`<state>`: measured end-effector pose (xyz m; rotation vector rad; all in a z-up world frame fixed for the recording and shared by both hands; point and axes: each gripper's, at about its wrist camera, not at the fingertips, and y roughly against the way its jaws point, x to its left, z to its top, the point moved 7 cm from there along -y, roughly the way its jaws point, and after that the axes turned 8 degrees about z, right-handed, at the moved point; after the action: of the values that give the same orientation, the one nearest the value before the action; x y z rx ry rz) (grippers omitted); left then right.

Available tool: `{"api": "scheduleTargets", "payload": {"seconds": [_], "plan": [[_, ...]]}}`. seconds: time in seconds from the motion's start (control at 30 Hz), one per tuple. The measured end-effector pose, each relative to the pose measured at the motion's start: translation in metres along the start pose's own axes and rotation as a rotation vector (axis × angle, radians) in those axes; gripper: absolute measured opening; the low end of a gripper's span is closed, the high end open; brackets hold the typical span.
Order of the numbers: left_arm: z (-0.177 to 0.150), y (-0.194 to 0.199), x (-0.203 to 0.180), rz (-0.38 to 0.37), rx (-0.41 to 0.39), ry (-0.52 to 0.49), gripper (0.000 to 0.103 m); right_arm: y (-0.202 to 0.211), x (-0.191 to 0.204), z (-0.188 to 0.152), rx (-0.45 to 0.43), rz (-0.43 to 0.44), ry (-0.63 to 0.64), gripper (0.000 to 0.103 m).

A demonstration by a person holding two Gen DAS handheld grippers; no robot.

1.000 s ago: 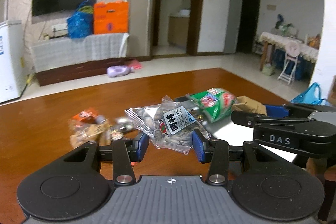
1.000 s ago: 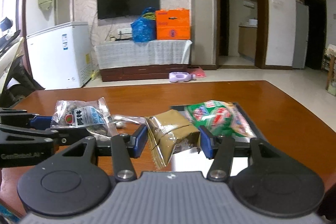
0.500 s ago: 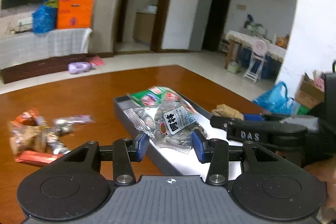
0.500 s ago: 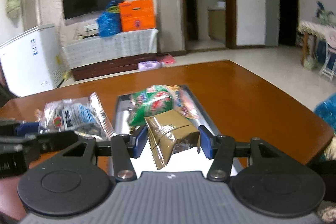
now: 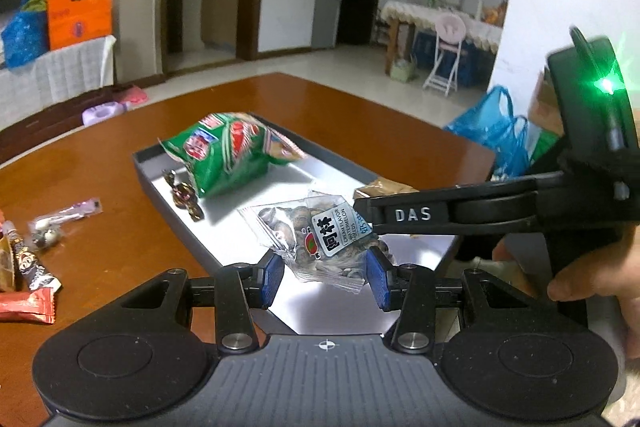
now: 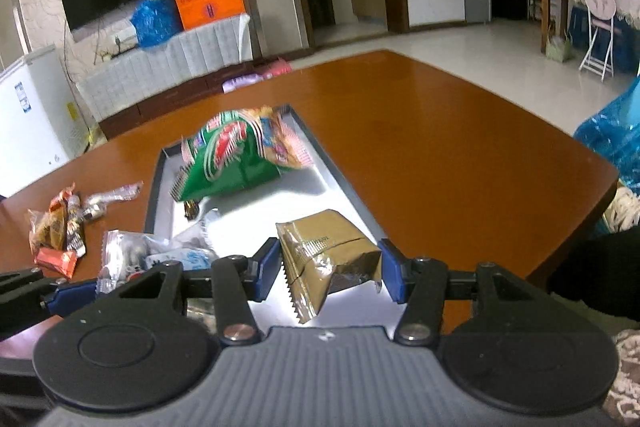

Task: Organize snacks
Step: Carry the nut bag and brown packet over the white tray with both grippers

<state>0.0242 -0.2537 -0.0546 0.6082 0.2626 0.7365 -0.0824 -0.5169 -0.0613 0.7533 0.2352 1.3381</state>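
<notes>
My left gripper (image 5: 325, 277) is shut on a clear packet of watermelon seeds (image 5: 320, 237), held over the near part of the grey tray (image 5: 176, 211). My right gripper (image 6: 328, 273) is shut on a gold foil packet (image 6: 326, 259), also above the tray (image 6: 154, 195). A green snack bag (image 5: 228, 155) and a small dark candy (image 5: 186, 197) lie at the tray's far end. The right gripper crosses the left wrist view at the right, held by a hand (image 5: 584, 279). The seed packet (image 6: 136, 255) shows at the lower left of the right wrist view.
Several small wrapped snacks (image 5: 28, 267) lie on the brown table (image 5: 380, 131) left of the tray; they show as a pile (image 6: 60, 227) in the right wrist view. A blue plastic bag (image 5: 496, 131) sits on the floor past the table's right edge.
Both grippers have swung right and down with their packets, from beside the tray to over its near end. The loose snack pile has slid to the left of both views.
</notes>
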Motion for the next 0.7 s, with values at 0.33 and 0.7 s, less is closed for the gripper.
{"api": "scheduleTargets", "payload": {"seconds": [0.33, 0.7], "plan": [[-0.011, -0.015, 0.002, -0.004, 0.082, 0.026, 0.045, -0.016, -0.006, -0.007, 0.059, -0.018, -0.033, 0.053], [-0.016, -0.016, -0.006, -0.014, 0.093, -0.012, 0.046, -0.022, -0.003, -0.011, 0.08, -0.025, -0.032, 0.053]]}}
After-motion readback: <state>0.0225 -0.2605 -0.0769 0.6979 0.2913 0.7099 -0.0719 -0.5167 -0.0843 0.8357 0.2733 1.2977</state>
